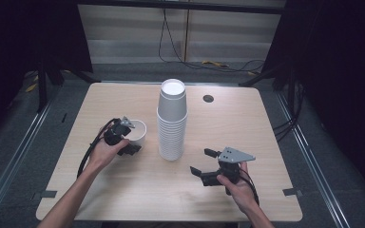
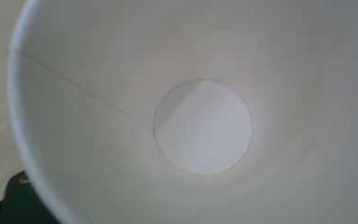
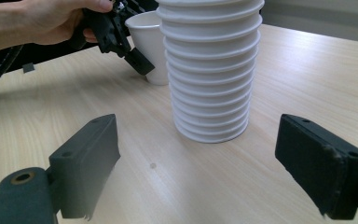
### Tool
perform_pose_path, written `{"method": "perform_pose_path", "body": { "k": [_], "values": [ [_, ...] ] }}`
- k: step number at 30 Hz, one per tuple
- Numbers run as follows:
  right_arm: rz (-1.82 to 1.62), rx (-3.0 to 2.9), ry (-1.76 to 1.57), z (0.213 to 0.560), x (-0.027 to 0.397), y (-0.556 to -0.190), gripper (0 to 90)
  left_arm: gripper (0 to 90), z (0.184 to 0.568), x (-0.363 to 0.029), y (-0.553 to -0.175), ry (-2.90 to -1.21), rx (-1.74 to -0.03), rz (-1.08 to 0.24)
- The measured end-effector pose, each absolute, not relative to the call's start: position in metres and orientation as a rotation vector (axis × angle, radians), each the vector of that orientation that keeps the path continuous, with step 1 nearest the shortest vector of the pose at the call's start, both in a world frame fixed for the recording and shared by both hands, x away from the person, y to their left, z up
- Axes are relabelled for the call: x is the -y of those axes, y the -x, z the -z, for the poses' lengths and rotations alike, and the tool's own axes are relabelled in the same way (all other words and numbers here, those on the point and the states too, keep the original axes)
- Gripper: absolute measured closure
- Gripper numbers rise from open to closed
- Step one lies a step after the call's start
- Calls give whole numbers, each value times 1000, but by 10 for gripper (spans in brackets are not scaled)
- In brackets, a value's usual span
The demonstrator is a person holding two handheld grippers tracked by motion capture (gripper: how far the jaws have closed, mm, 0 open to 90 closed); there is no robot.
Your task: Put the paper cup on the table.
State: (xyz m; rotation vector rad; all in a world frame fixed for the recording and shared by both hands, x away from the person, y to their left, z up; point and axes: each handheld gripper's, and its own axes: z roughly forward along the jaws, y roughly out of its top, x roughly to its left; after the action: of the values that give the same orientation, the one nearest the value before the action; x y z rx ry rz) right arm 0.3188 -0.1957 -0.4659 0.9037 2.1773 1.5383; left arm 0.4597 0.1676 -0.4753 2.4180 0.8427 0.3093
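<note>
One single cup point(image 1: 135, 134) is pinched at its rim by the left gripper point(image 1: 126, 137) beside the inverted cup stack point(image 1: 172, 121), apparently for stacking, while the right gripper point(image 1: 204, 162) is held wide open, empty, nearby.

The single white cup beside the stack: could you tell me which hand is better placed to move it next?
Left, probably. The left gripper is already closed on the single cup's rim, while the right gripper sits open, apart from it, facing the stack of cups.
</note>
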Motion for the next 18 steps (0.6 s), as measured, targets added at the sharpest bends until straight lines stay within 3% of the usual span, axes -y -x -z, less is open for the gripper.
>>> {"method": "perform_pose_path", "body": {
  "k": [18],
  "values": [
    [-1532, -2170, -922, 466, 197, -321, 132, 164, 477, -190, -445, -2338, -855, -265]
  ]
}}
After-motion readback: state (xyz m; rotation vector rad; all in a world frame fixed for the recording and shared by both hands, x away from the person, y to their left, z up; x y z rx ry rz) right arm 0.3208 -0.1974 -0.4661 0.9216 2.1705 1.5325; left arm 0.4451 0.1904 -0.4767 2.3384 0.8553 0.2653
